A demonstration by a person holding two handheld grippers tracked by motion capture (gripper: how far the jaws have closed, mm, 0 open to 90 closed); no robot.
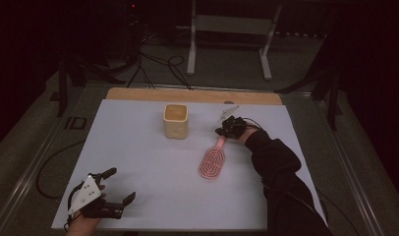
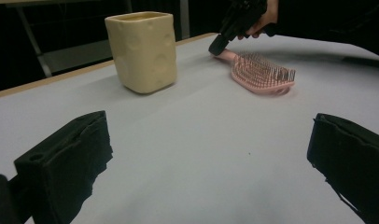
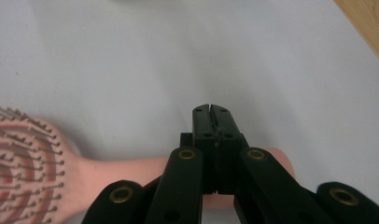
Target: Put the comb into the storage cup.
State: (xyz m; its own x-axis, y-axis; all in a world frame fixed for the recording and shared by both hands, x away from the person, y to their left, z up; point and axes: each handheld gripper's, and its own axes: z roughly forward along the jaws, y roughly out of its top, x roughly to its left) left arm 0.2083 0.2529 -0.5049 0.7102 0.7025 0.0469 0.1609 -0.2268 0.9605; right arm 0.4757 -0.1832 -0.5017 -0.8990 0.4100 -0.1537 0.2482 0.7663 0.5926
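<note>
Right gripper [image 3: 210,109], jaws pressed together, sits over the pink hairbrush [image 3: 108,170] handle, seemingly touching it

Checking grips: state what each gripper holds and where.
Right gripper is shut over the pink hairbrush handle; an actual hold cannot be told. Left gripper holds nothing.

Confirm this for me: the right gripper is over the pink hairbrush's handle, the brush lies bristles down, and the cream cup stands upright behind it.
One thing is off: the pink hairbrush lies bristles up, not down. The left gripper view shows the bristles pointing up from the pad. The rest holds: the right gripper sits shut above the brush's handle, and the cream cup stands upright farther back on the table.
</note>
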